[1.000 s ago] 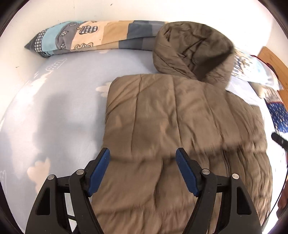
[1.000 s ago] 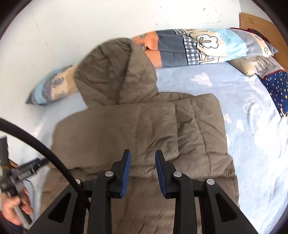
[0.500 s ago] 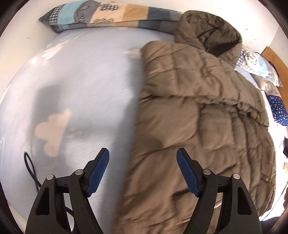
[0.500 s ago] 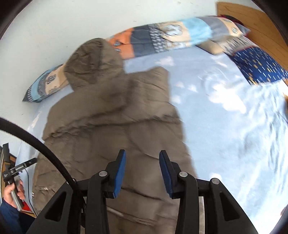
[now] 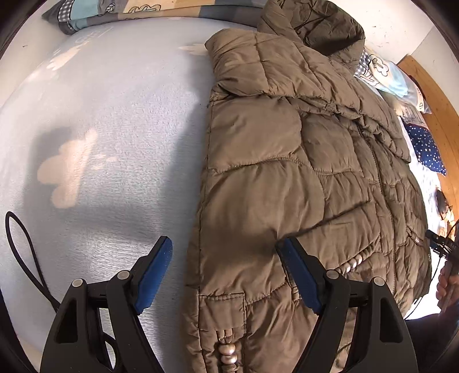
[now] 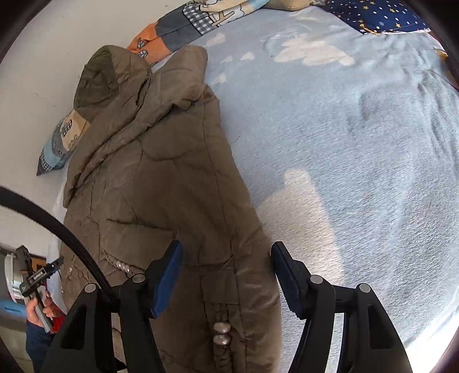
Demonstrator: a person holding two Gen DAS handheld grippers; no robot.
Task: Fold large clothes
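A brown quilted hooded jacket (image 5: 287,172) lies lengthwise on a bed covered by a pale blue blanket (image 5: 114,114) printed with cream clouds. Its sides are folded inward into a long narrow shape, the hood (image 5: 321,25) at the far end against a patchwork pillow (image 5: 120,8) that runs along the white wall. The left tongs (image 5: 226,272) are spread wide and hold nothing; they sit over the jacket's near left edge, the left blue pad (image 5: 155,275) above the blanket and the right one above the fabric. The right tongs (image 6: 226,275) are likewise spread and empty, straddling the jacket's near right edge beside a pocket flap (image 6: 221,287) and a row of silver snaps (image 6: 221,332). A dark blue star-patterned cushion (image 6: 378,14) rests at the far right of the bed near a wooden headboard (image 5: 436,114). A black cable (image 5: 23,252) loops on the blanket at the left.
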